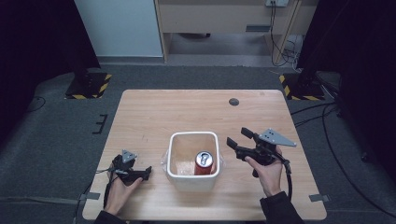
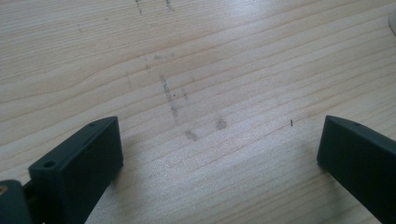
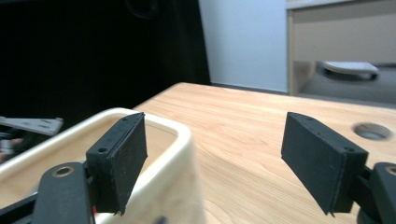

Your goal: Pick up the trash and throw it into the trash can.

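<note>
1. Forearms and hands enter from the bottom of the high view; left hand (image 1: 117,190) holds the left gripper (image 1: 140,173), right hand (image 1: 268,173) holds the right gripper (image 1: 239,140).
2. Left gripper rests low at the table's (image 1: 149,116) front left, just left of the white tub (image 1: 192,182), apart from it. Jaws spread wide with nothing between; the left gripper view shows bare wood grain with a few faint grey scuff marks (image 2: 177,105) between them.
3. Right gripper is raised just right of the tub, pointing up and left. Jaws wide apart, holding nothing. Grey three-cornered plate (image 1: 276,137) on top.
4. Right gripper view: left jaw overlaps the tub's cream rim (image 3: 180,133), right jaw is over bare tabletop; contact with the rim cannot be told.
5. Tub sits at centre front of the table. Red can (image 1: 204,163) stands upright inside it, silver top with pull tab showing, toward the tub's right side.
6. Round dark hole (image 1: 234,101) in the tabletop near the far edge, well apart from the tub.
7. Dark carpet around the table; black-and-yellow striped bases (image 1: 88,86) at both far corners.
</note>
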A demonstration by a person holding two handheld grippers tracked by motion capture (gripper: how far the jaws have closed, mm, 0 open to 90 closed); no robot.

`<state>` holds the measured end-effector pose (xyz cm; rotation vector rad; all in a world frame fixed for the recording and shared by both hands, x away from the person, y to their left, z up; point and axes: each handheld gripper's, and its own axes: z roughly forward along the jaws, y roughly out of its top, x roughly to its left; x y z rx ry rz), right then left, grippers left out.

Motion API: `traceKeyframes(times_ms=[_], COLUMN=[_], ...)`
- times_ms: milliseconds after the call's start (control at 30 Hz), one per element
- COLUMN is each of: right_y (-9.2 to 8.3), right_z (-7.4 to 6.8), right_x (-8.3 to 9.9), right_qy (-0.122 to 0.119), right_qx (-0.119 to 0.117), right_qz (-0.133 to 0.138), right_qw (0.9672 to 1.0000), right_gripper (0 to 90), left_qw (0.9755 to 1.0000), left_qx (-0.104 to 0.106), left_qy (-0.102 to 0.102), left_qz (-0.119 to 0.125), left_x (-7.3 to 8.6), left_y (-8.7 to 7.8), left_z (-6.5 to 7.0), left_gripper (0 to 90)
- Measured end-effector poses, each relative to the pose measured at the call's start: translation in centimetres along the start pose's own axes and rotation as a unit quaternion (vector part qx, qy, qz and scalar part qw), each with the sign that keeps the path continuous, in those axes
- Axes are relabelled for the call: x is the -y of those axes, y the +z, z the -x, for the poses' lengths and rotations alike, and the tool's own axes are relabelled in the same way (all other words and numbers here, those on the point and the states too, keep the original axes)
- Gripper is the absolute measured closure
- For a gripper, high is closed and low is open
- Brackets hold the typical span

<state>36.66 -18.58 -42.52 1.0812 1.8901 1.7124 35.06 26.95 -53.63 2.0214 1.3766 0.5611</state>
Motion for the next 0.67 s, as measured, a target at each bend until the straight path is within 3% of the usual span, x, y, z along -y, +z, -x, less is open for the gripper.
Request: traceKeyframes(times_ms=[200,300,500,633,667], right_y=[0.2,0.5,0.1,-0.4,-0.4], right_z=[2.1,3.4,5.5,6.8,7.1], right_x=[1.6,2.9,5.0,6.3,6.7], right_qy=[0.017,0.023,0.03,0.034,0.029], right_qx=[0.036,0.057,0.102,0.133,0.141], right_qz=[-0.037,-0.068,-0.11,-0.135,-0.153], right_qw=[0.9985,0.9958,0.9883,0.9813,0.9776], right_gripper=[22.3,22.4,23.5,23.3,22.4], left_qw=[1.0,1.0,1.0,1.0,1.0], left_qx=[0.0,0.0,0.0,0.0,0.0], left_qy=[0.0,0.0,0.0,0.0,0.0], left_qz=[0.0,0.0,0.0,0.0,0.0], left_x=[0.0,0.0,0.0,0.0,0.0], left_y=[0.0,0.0,0.0,0.0,0.0], left_z=[0.0,0.0,0.0,0.0,0.0], left_gripper=[0.0,0.0,0.0,0.0,0.0])
